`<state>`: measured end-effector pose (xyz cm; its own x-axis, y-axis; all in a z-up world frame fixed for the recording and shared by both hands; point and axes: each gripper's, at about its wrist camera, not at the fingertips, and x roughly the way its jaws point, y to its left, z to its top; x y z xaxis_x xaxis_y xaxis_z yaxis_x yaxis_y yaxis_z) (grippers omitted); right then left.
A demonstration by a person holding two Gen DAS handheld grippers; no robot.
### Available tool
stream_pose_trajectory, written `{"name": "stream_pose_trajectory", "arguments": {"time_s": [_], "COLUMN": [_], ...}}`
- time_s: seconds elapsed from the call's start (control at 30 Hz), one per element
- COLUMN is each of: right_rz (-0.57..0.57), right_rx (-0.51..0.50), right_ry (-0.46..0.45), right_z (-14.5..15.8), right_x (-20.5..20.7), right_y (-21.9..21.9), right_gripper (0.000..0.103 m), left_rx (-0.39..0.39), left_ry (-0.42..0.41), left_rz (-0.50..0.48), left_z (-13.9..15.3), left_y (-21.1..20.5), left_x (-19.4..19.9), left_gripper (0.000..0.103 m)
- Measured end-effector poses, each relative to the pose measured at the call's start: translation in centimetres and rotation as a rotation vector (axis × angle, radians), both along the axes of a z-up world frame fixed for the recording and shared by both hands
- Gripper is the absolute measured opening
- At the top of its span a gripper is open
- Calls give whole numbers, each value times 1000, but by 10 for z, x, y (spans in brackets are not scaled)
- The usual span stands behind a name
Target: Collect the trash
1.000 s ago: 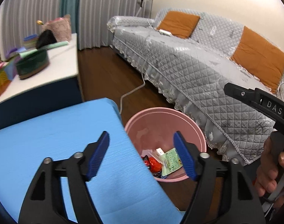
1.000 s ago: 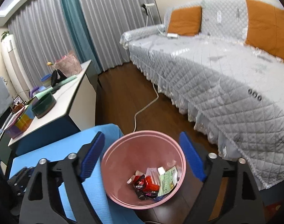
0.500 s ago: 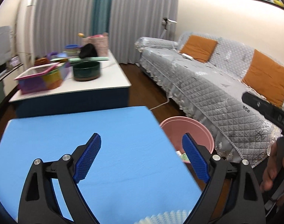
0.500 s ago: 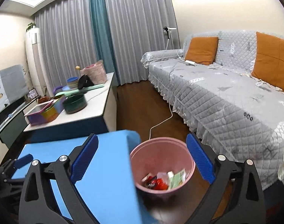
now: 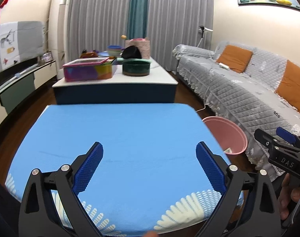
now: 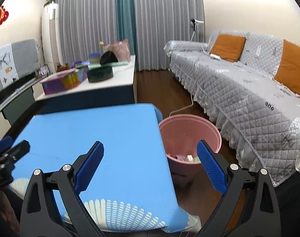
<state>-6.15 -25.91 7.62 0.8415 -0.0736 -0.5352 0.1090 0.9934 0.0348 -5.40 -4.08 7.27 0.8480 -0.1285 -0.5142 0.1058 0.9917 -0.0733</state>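
Observation:
The pink waste bin (image 6: pixel 189 132) stands on the floor beside the right edge of the blue table (image 6: pixel 90 126). Wrappers and paper scraps (image 6: pixel 186 157) lie at its bottom. My right gripper (image 6: pixel 150 143) is open and empty, straddling the table's right edge and the bin. My left gripper (image 5: pixel 149 145) hovers over the bare blue table (image 5: pixel 120 128); its jaws are opening with nothing between them. In the left wrist view the bin (image 5: pixel 227 136) sits at the right, with the right gripper's fingers (image 5: pixel 284 135) just beyond it.
A grey quilted sofa (image 6: pixel 238 83) with orange cushions runs along the right. Behind the blue table is a white low table (image 5: pixel 114 80) carrying a colourful box, a dark green bowl and other items. A white cable (image 6: pixel 181 108) lies on the wooden floor.
Both grippers have drawn back from over the bin and swung left over the blue table. The bin has slid to the right in both views. The left jaws have spread wider.

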Motion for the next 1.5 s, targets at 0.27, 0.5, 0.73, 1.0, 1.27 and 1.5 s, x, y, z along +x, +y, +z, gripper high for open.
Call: {"name": "stream_pose_trajectory", "arguments": {"time_s": [0.27,0.5,0.73,1.0,1.27,1.5], "right_rz": [23,51,64,54,54,56], "right_rx": [-23,-54,-49,-55,-62,-63], "right_ry": [10,-2,15,21,21,23], "right_z": [-11,-12,-14,-16,-16,-16], "right_x": [8,13,19,20,21,21], "right_y": [17,33,36,35,37,37], "right_gripper": [94,98,98,98,98,98], "left_rx": [-1,0,-5,-9,-8,-10], "left_ry": [51,79,92,93,96,97], "left_rz": [25,42,65,67,64,63], "left_z": [-16,-25,-30,-32,-33,-33], "left_y": [8,10,14,13,13,13], "left_x": [5,8,11,13,12,13], "left_gripper": [92,95,95,95,95,95]}}
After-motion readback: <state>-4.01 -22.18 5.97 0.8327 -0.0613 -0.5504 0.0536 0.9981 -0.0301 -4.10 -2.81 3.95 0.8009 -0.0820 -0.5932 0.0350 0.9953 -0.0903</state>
